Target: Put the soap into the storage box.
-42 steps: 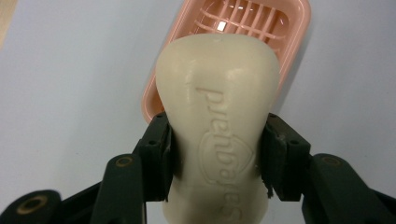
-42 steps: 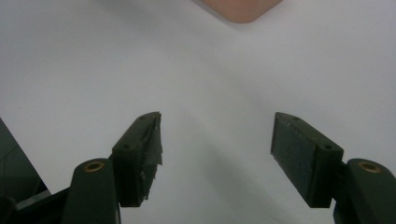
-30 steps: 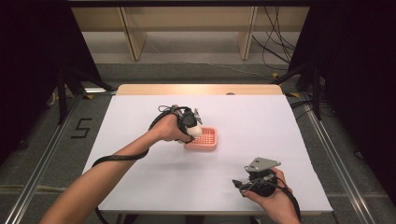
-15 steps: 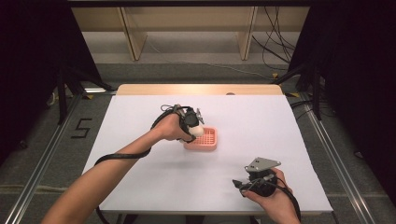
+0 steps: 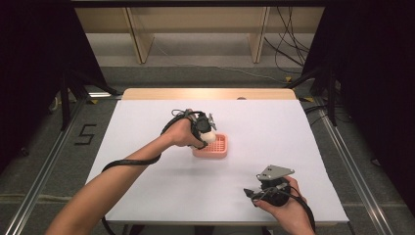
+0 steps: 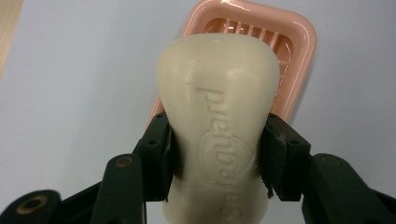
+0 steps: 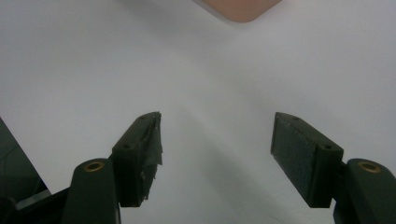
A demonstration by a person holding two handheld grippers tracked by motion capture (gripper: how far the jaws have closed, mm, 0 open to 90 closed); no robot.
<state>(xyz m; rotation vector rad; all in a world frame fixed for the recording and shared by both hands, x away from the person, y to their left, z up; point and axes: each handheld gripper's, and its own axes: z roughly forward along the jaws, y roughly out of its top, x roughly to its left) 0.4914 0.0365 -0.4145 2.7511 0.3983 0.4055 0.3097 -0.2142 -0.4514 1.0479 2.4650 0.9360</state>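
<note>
Cream bar of soap (image 6: 218,130) rides in the clamped jaws of the left gripper (image 5: 207,133), poised over the near-left edge of a pink slatted soap dish (image 5: 219,147) at centre frame of the high view.

Pick-up looks done; what appears left is lowering the bar onto the dish's slats and letting go, since the soap hangs above the tray rather than resting in it. At lower right of the high view, the right gripper (image 5: 261,192) idles near the table's front edge, its jaws spread wide on nothing. White sheeting covers the table (image 5: 303,147), with a strip of bare wood showing along its far edge. Beyond lie grey floor, pale wooden furniture legs, loose cables at upper right and black curtains on both sides.
</note>
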